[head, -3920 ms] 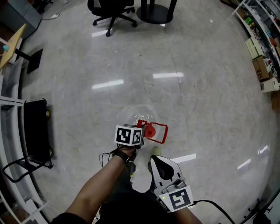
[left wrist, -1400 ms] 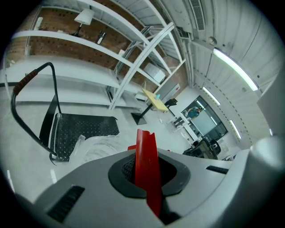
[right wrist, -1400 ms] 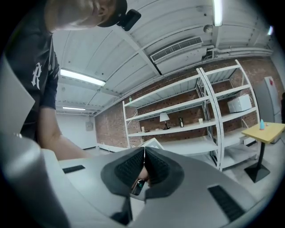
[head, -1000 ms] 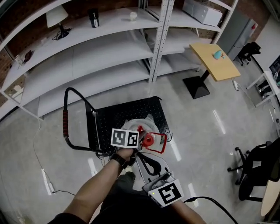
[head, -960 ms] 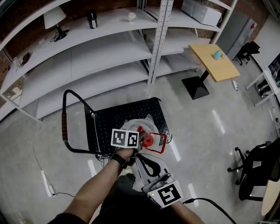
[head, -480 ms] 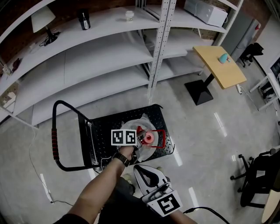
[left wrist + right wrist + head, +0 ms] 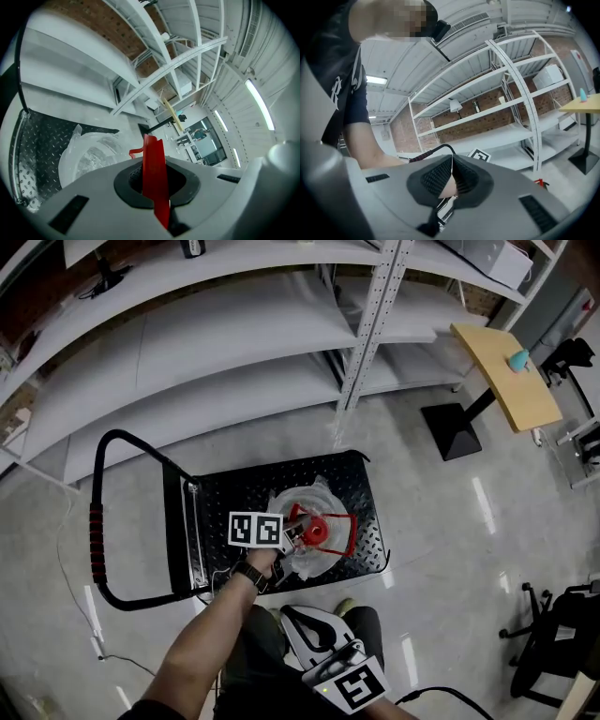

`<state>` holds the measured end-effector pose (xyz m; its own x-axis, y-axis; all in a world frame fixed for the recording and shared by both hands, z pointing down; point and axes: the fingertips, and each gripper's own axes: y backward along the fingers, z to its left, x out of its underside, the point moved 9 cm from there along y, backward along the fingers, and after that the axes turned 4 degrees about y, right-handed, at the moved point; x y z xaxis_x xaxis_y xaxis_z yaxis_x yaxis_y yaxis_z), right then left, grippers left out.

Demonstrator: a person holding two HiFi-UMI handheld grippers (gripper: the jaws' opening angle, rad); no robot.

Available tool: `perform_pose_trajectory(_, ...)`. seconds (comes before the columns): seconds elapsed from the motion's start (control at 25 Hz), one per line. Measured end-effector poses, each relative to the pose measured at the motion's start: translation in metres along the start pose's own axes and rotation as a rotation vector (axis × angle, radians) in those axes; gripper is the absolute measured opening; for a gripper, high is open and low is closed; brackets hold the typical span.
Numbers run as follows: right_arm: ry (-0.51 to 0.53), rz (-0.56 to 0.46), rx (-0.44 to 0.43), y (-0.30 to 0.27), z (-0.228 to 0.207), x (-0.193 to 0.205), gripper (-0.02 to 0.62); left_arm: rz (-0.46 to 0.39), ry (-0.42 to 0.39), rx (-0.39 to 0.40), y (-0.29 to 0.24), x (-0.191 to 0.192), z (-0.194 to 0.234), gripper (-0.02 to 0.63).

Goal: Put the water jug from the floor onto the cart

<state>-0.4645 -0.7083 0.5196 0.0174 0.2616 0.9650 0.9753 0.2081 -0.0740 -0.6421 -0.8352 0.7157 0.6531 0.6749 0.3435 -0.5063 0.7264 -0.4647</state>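
Note:
A clear water jug with a red cap and a red carry handle hangs over the black studded deck of the cart. My left gripper is shut on that red handle. In the left gripper view the red handle strip runs between the pads, with the jug beyond it over the cart deck. I cannot tell if the jug's base touches the deck. My right gripper stays low, near the person's body, shut and holding nothing.
The cart's push handle with a red grip loops out on the left. White shelving and an upright post stand behind the cart. A yellow-topped table on a black base is at the right, an office chair at the lower right.
The jug, first held over bare floor, has come over the cart and sunk toward the deck over the last second. Both grippers dropped lower. The left grip on the handle is unchanged.

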Motion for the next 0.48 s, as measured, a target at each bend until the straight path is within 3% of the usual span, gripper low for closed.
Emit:
perform_pose_trajectory(0.16, -0.012, 0.021, -0.044, -0.006, 0.011, 0.023, 0.003, -0.057, -0.001, 0.050, 0.010, 0.003, 0.028, 0.002)
perform_pose_trajectory(0.48, -0.030, 0.045, -0.054, -0.023, 0.017, 0.038, 0.003, -0.108, 0.059, 0.034, 0.037, -0.030, 0.082, 0.003)
